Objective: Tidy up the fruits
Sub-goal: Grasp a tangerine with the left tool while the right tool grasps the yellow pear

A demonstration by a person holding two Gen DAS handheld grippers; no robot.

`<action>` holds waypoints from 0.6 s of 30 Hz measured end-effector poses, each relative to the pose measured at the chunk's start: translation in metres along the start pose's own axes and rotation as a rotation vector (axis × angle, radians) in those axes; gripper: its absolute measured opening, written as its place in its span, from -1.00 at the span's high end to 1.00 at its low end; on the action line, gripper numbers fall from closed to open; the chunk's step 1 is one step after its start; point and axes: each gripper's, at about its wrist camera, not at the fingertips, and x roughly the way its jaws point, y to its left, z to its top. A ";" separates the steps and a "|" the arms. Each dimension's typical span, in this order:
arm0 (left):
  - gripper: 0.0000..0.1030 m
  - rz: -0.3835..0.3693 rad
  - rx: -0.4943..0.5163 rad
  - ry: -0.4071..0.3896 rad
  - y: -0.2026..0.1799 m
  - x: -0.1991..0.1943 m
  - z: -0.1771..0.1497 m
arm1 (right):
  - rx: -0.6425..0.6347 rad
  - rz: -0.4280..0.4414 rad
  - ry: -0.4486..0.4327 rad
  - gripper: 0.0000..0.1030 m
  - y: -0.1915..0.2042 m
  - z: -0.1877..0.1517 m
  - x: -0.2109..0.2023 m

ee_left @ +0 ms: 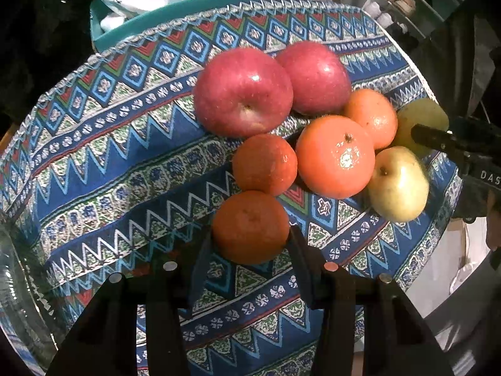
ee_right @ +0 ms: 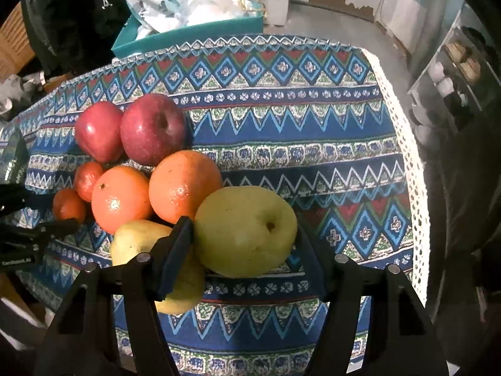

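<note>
Below the left gripper (ee_left: 250,238), a small orange (ee_left: 250,227) is clamped between the jaws, which are closed tight against its sides. Similarly, a yellow-green apple (ee_right: 245,230) is held between the jaws of the right gripper (ee_right: 247,241), pressed on both flanks. A second yellow-green apple (ee_right: 137,241) lies just beside and partly behind the right gripper's left finger. The remaining fruit is clustered on the patterned tablecloth (ee_right: 297,131) of the table: two red apples (ee_left: 244,92) touching each other, with three more oranges (ee_left: 335,156) packed close below them. Open cloth is seen to the left of the cluster in the left wrist view, and to its right in the right wrist view, up to the white lace edge (ee_right: 407,163). A teal box (ee_right: 188,36) stands beyond the far edge.
</note>
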 end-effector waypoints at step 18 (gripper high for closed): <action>0.05 0.007 -0.034 -0.109 0.010 -0.050 -0.006 | -0.039 0.026 -0.133 -0.26 0.019 0.002 -0.044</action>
